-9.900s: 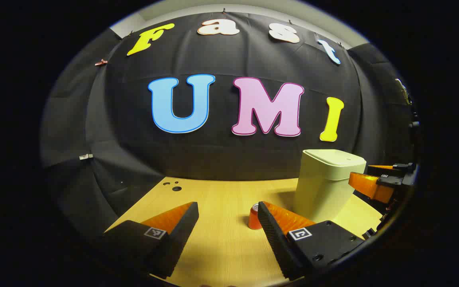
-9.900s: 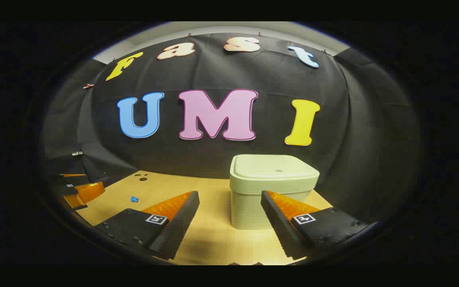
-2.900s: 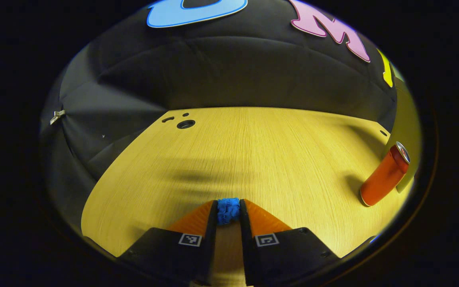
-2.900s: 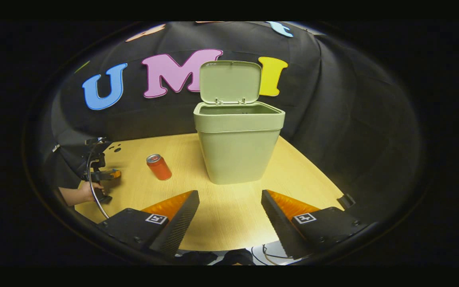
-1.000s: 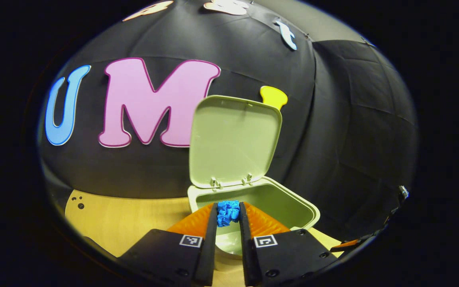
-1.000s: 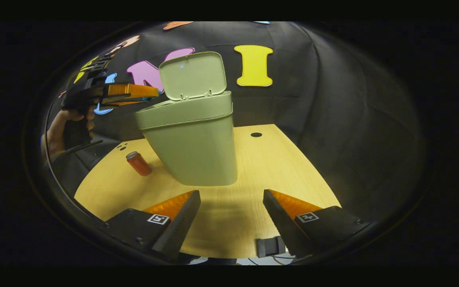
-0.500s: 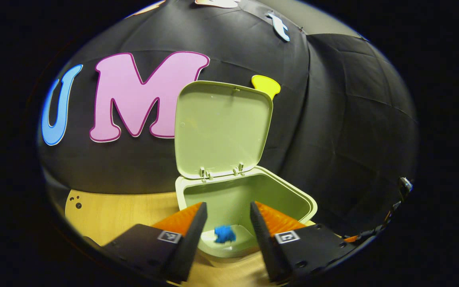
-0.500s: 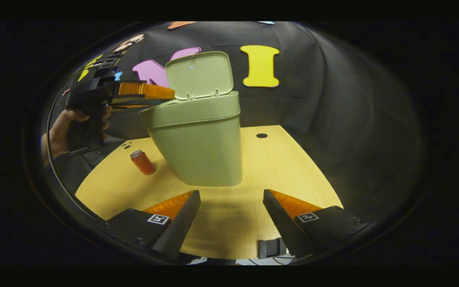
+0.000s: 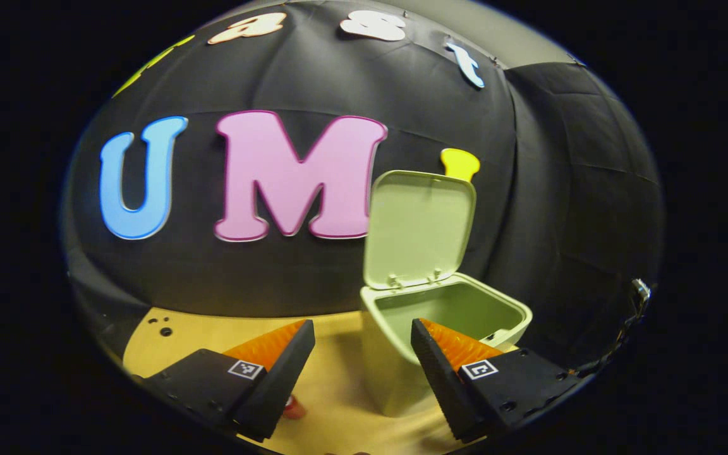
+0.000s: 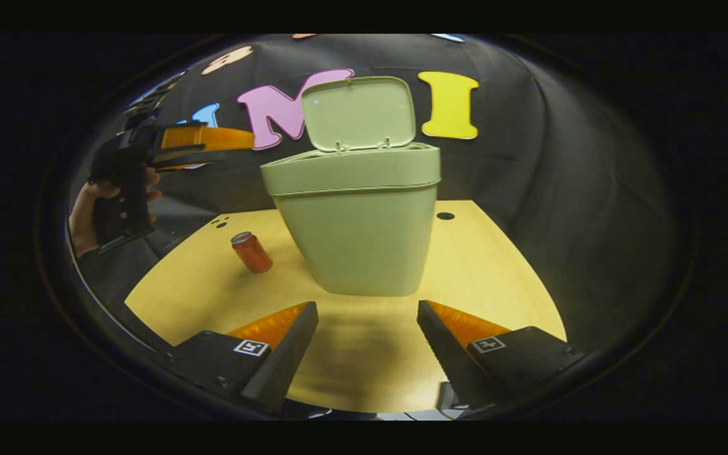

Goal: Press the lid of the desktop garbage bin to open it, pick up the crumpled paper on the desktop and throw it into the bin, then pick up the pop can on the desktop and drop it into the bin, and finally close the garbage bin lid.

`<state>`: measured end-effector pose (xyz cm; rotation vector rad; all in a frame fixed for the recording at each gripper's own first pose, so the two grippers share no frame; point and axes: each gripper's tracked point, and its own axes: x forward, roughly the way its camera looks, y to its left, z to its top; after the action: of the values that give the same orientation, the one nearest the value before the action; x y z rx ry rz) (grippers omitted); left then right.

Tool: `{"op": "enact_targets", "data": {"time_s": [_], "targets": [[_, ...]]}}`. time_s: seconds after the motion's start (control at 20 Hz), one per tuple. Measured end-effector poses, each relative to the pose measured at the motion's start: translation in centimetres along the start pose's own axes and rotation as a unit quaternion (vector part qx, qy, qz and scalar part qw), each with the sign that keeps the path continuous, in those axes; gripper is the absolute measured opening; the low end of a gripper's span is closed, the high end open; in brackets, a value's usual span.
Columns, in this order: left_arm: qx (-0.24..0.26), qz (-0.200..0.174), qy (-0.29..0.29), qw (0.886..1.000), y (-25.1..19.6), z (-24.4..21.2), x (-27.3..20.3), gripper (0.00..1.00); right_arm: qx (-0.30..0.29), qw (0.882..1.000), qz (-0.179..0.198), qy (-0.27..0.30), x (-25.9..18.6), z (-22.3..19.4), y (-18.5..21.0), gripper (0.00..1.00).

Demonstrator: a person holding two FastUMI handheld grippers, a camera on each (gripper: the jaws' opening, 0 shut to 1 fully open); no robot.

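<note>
- Lid [image 10: 359, 112] stands open on the bin [image 10: 356, 218].
- Pop can [image 10: 251, 251] sits on the desk [image 10: 497, 272], so it's probably next, then closing.
- Left gripper [image 9: 361, 335] and right gripper [image 10: 367, 316]: both spread apart, empty.

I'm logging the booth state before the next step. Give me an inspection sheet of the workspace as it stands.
Surface: wooden table, with small holes near the back.
Job's things: bin upright, lid raised; pop can standing left of the bin, apart from it.
Clutter: nothing seen.
Claws: left claw open, empty, beside the bin's rim; right claw open, empty, low over the table.
Cables: nothing seen.
Surroundings: black cloth wall; a hand holds the left claw's handle.
</note>
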<state>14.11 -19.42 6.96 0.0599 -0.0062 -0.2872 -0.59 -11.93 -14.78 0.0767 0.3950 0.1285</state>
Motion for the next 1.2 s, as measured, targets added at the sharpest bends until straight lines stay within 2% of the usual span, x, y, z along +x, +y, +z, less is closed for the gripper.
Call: {"op": "enact_targets", "data": {"time_s": [0.2,0.35,0.6,1.0,1.2], "targets": [[0.004,0.053,0.027,0.998,6.6,-4.2,-5.6,0.98,-0.018,1.000,0.017,-0.009,1.7,1.0,3.9,0.99],[-0.034,0.084,0.053,0.994,9.9,-8.0,-9.8,0.98,-0.034,0.999,0.032,-0.007,3.7,1.2,7.3,0.99],[-0.068,0.150,0.074,0.984,15.4,-11.9,-15.1,0.98,-0.063,0.996,0.070,0.002,7.4,1.4,13.8,1.00],[-0.117,0.222,0.114,0.961,21.0,-17.6,-21.0,0.96,-0.119,0.986,0.114,0.001,14.1,1.4,21.0,0.99],[-0.157,0.237,0.116,0.952,22.1,-19.8,-22.5,0.96,-0.130,0.984,0.119,0.010,17.3,0.3,23.2,0.99]]}}
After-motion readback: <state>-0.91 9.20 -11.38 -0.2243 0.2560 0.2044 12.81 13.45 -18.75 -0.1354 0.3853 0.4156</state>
